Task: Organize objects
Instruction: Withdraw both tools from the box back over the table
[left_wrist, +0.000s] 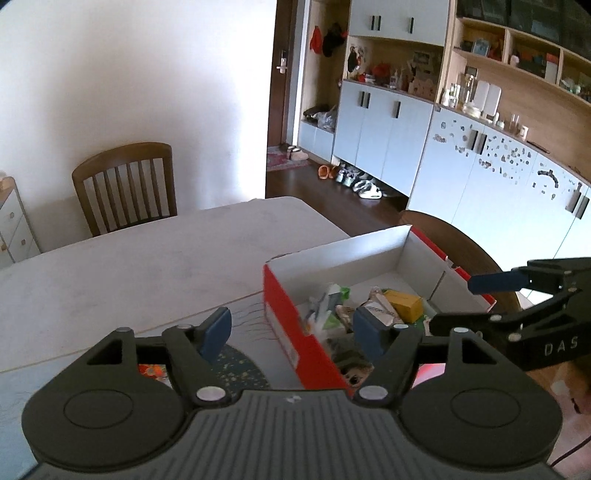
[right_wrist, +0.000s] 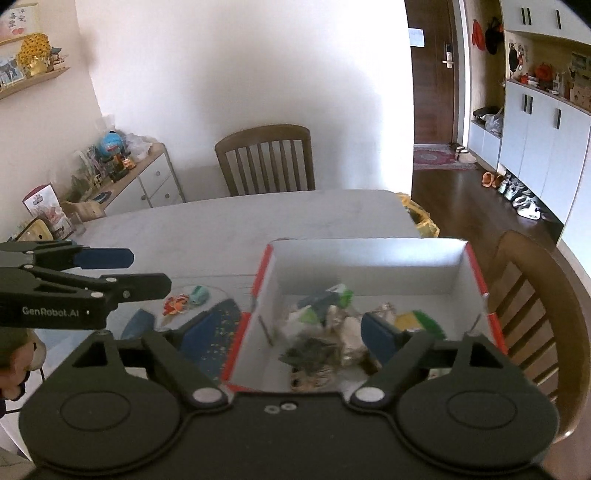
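Both claws are spread wide with nothing in them, left gripper (left_wrist: 291, 328) and right gripper (right_wrist: 288, 328) hanging over the red-and-white box (right_wrist: 369, 266) on the table (right_wrist: 221, 225). Box already holds the yellow packet (left_wrist: 404, 304) and wrappers, while an orange toy (right_wrist: 176, 303) sits outside beside it.

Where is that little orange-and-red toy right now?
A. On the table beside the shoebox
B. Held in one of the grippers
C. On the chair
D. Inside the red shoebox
A: the orange-and-red toy lies on the table, left of the red shoebox, with no gripper touching it.
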